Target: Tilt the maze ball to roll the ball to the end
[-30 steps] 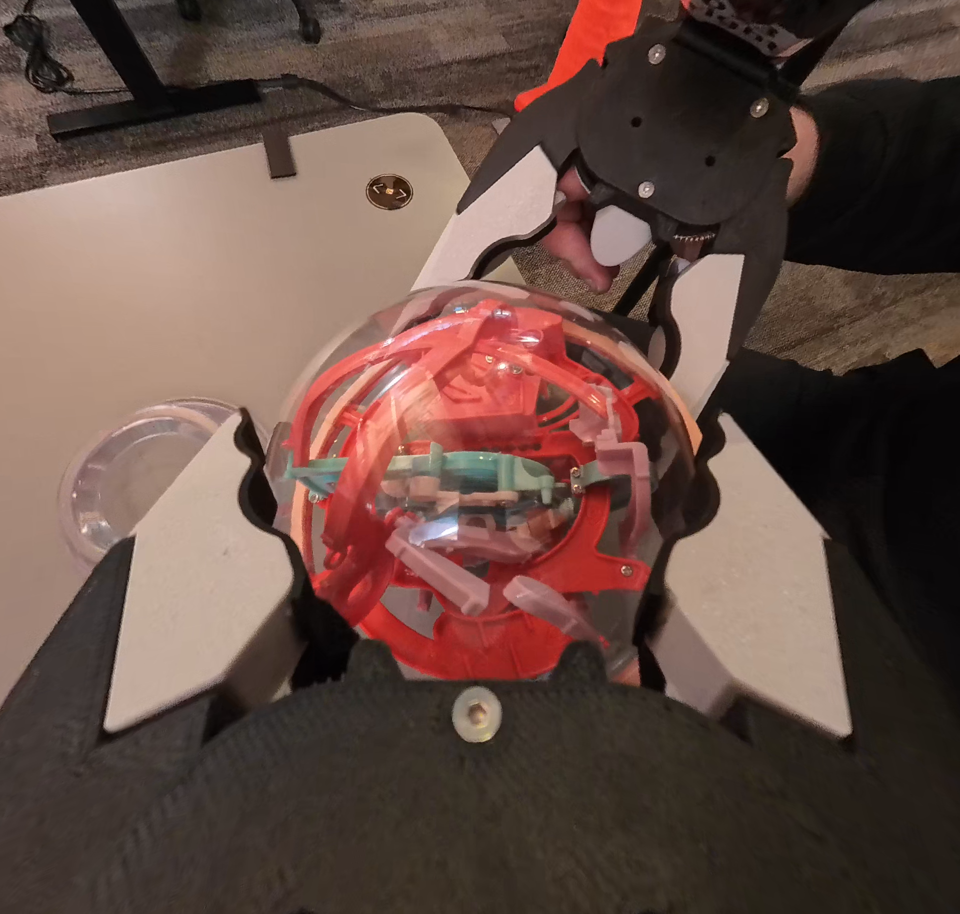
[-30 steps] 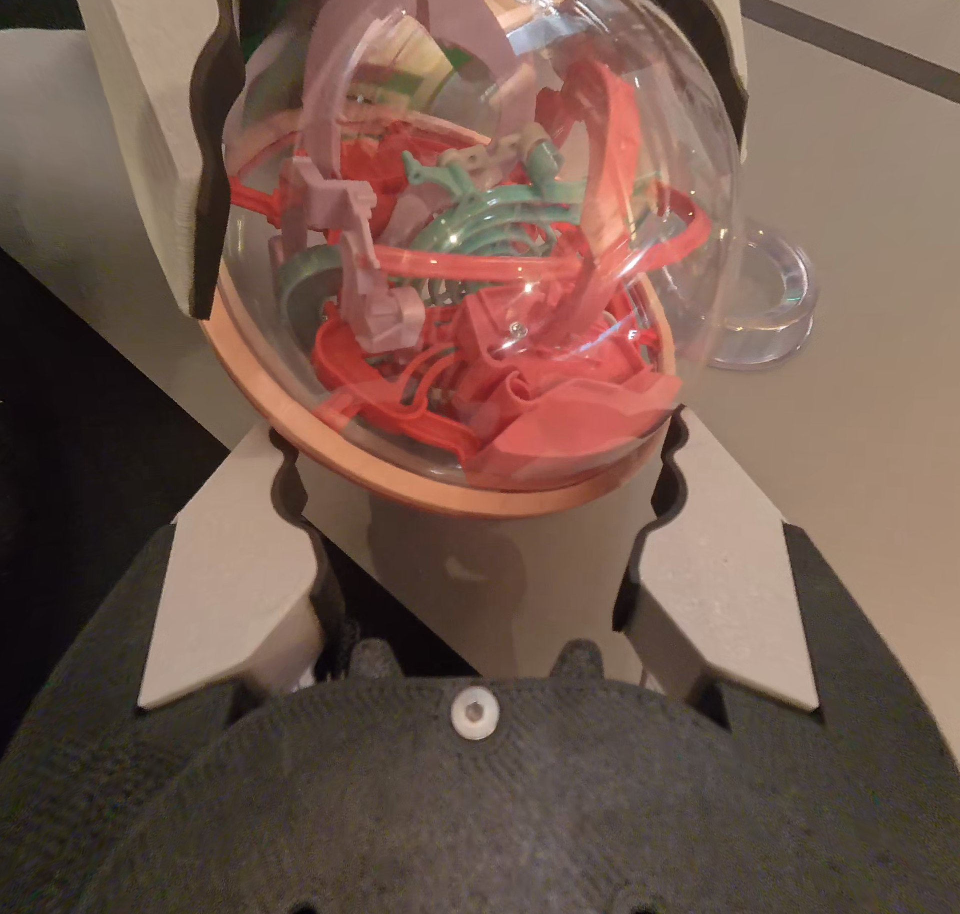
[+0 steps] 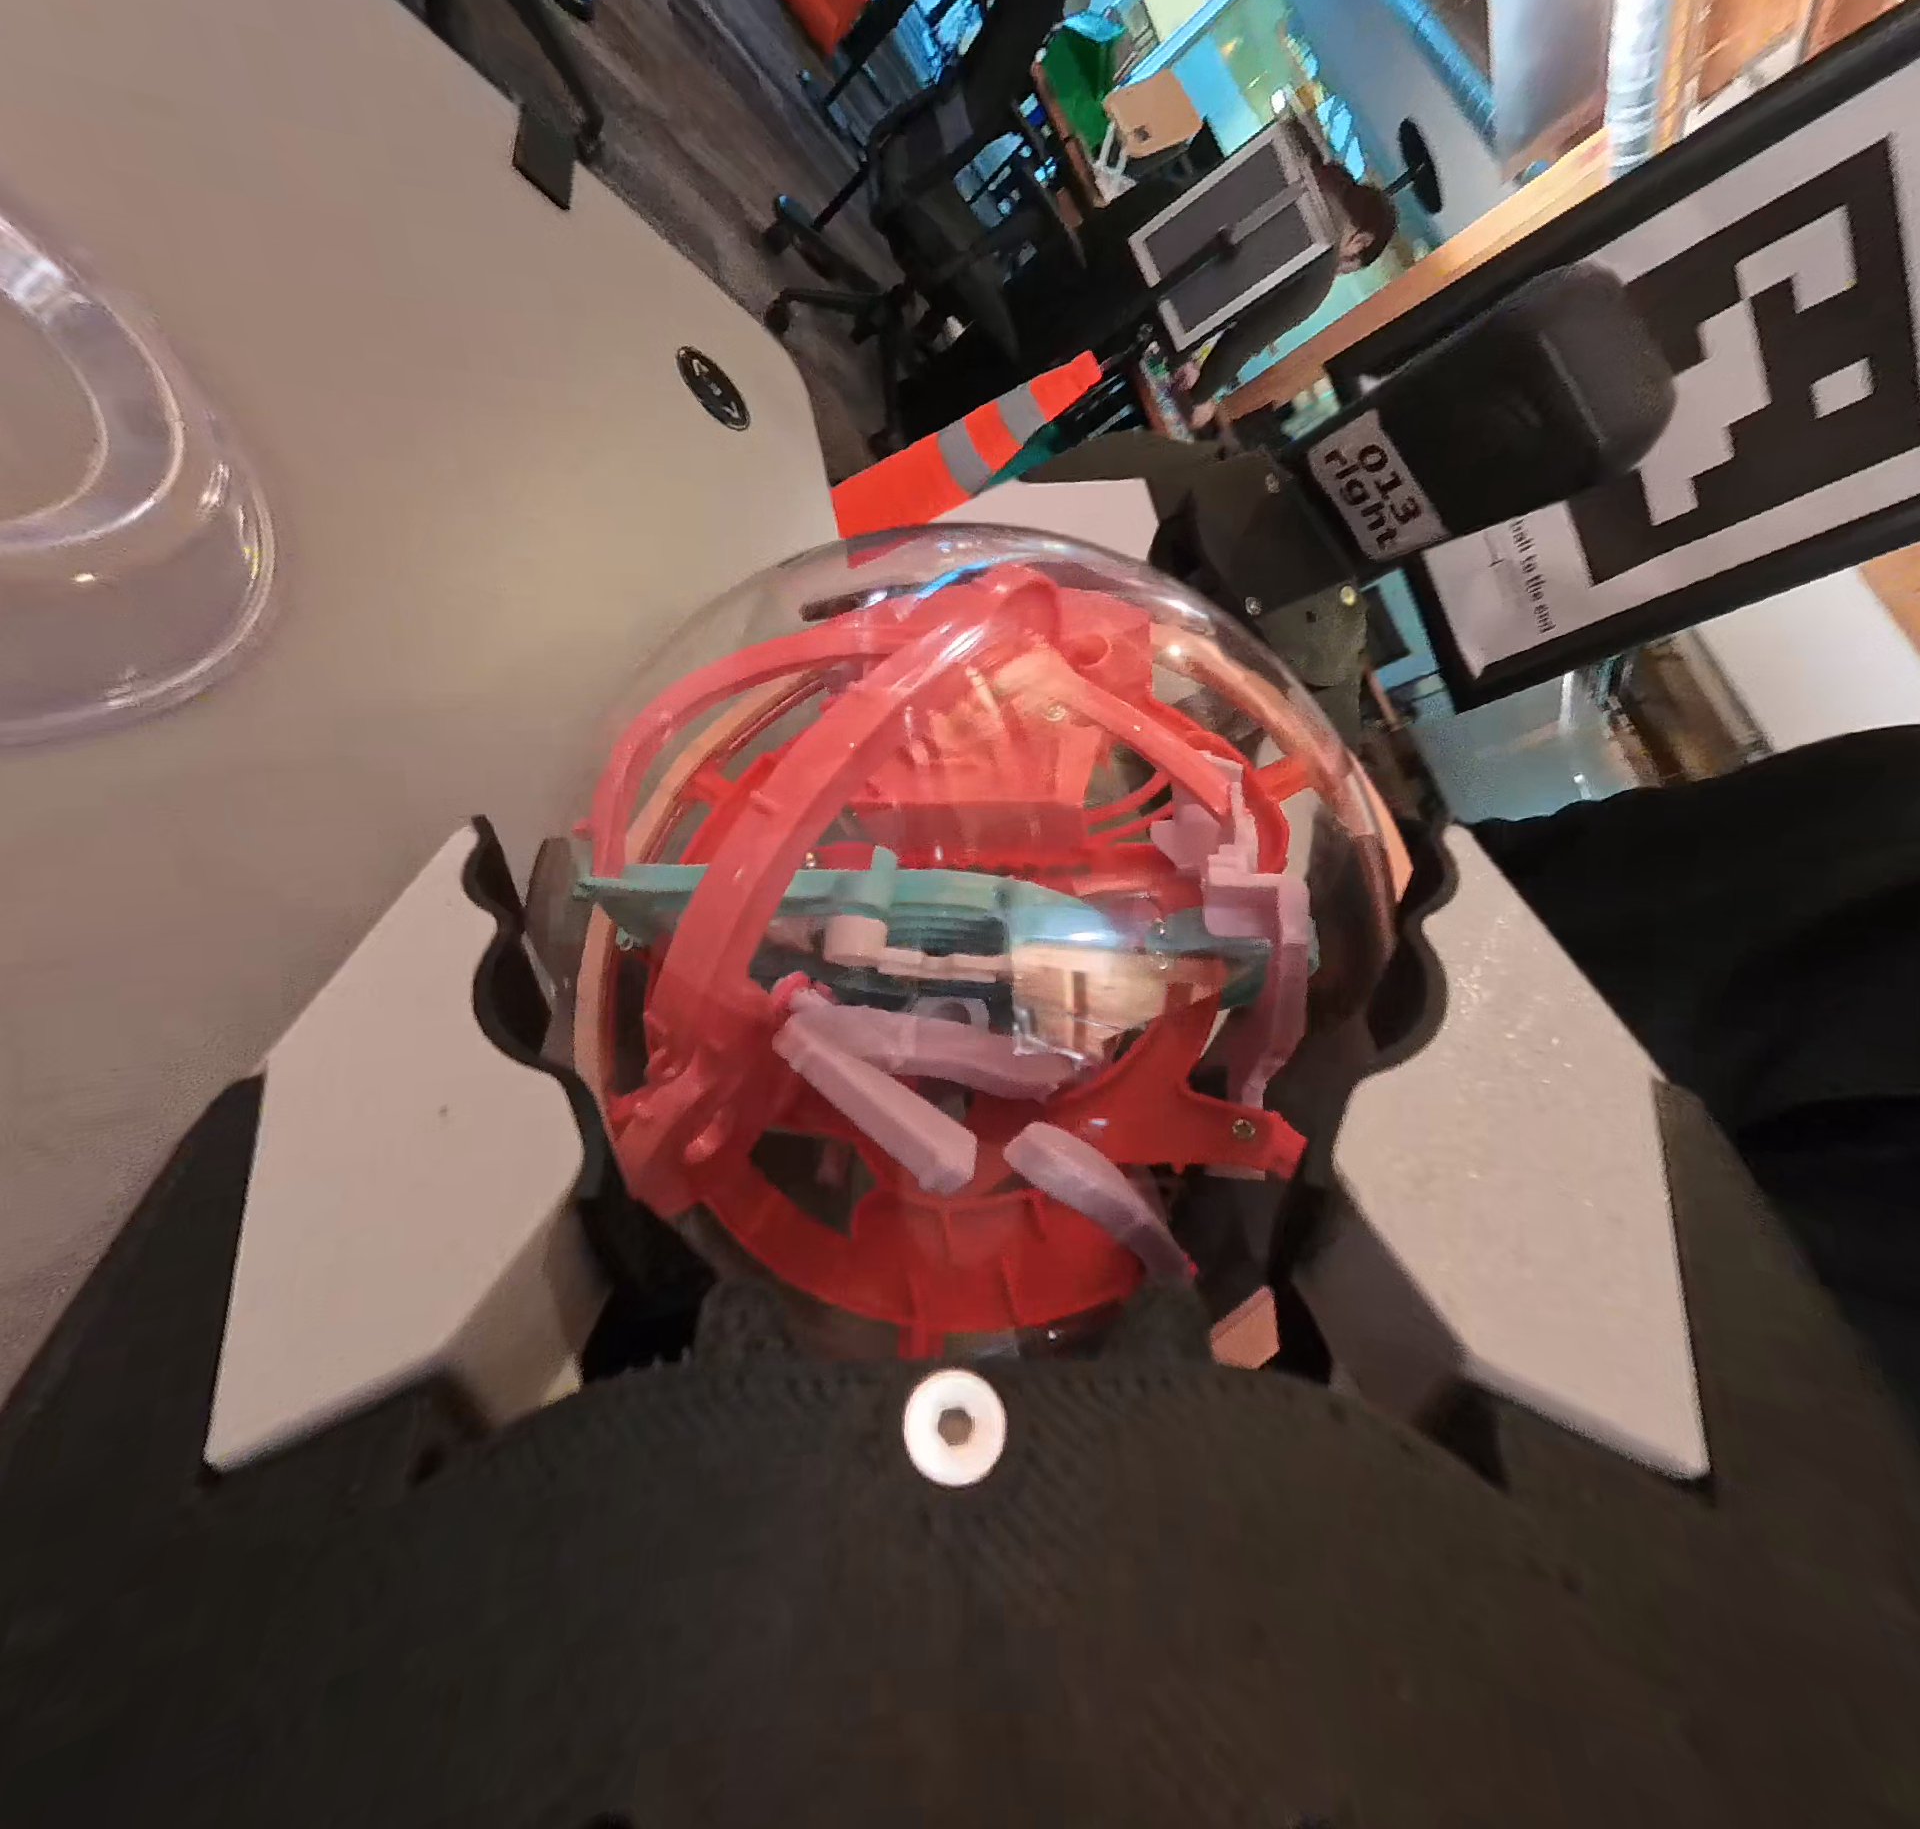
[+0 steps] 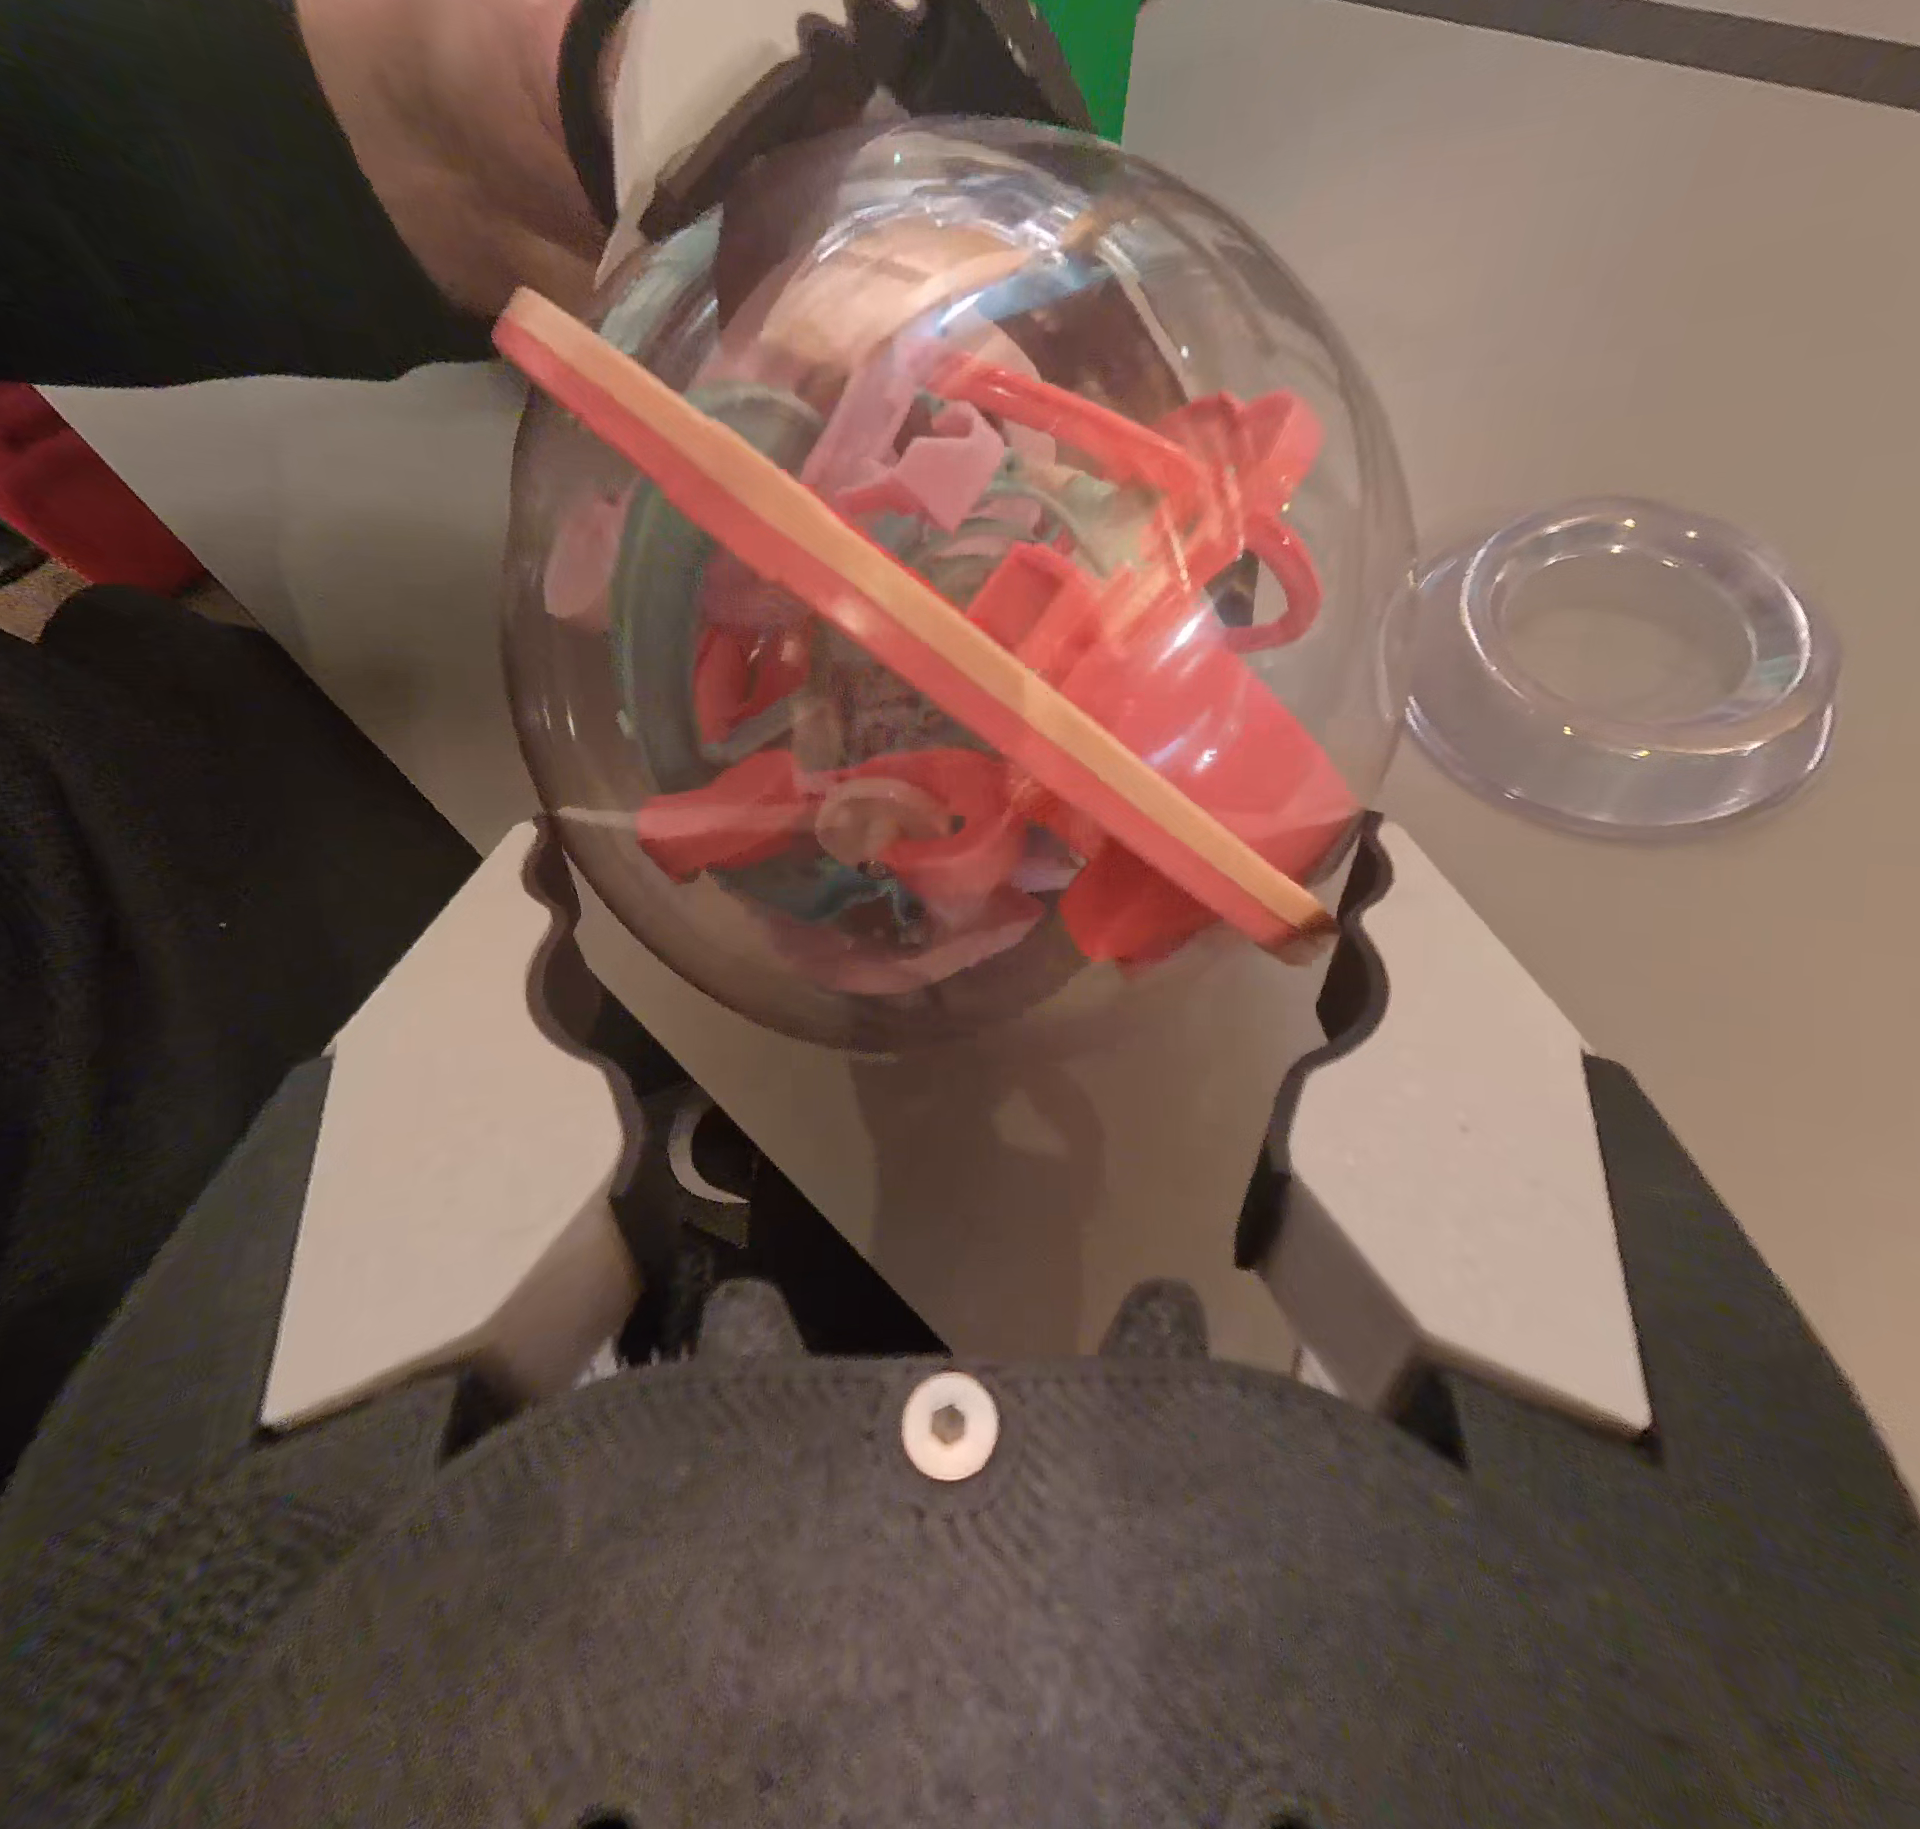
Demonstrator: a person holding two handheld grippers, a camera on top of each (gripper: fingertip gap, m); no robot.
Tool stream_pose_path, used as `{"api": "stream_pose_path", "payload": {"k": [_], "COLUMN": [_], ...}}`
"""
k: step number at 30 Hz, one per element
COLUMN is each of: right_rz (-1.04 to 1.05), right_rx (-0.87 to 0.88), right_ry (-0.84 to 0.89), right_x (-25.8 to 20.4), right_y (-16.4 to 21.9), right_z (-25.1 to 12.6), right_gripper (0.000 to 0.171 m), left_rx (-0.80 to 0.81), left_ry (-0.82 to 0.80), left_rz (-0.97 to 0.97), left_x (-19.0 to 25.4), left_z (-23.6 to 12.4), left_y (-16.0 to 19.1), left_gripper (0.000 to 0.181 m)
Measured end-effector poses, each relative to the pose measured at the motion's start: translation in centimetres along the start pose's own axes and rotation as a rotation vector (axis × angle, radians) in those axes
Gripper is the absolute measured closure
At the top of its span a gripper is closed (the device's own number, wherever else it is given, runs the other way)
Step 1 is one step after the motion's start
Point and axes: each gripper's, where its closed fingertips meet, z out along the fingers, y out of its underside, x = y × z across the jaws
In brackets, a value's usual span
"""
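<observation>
**Maze ball clamped between two claws above the table**

The left gripper (image 3: 956,958) holds the maze ball (image 3: 966,948) at frame centre, wavy black pads pressed to its clear shell. The right gripper (image 4: 951,906) touches the ball (image 4: 956,595) at its fingertips, band tilted diagonally. Inside are red, pink and teal plastic tracks. A clear ring stand (image 4: 1621,667) sits on the table (image 4: 1558,273), right. A small label and a black-and-white tag, upper right, go unread.

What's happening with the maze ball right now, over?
Left tool and right tool both clamped on maze ball. Ball off the table, band tilted. Clear stand empty, nothing in the way.
</observation>
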Motion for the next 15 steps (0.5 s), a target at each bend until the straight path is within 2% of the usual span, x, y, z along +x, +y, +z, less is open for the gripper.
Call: {"api": "stream_pose_path", "payload": {"k": [8,15], "right_rz": [0.038,0.132], "right_rx": [-0.003,0.058], "right_ry": [-0.003,-0.044], "right_x": [0.1,0.7], "right_y": [-0.1,-1.0], "right_z": [0.1,-0.1], "right_gripper": [0.028,0.028], "left_rx": [-0.024,-0.008], "left_ry": [0.000,0.055], "left_rz": [-0.028,-0.139], "left_x": [-0.1,-0.6], "left_z": [0.0,-0.1], "left_y": [-0.1,-1.0], "left_gripper": [0.023,0.023]}}
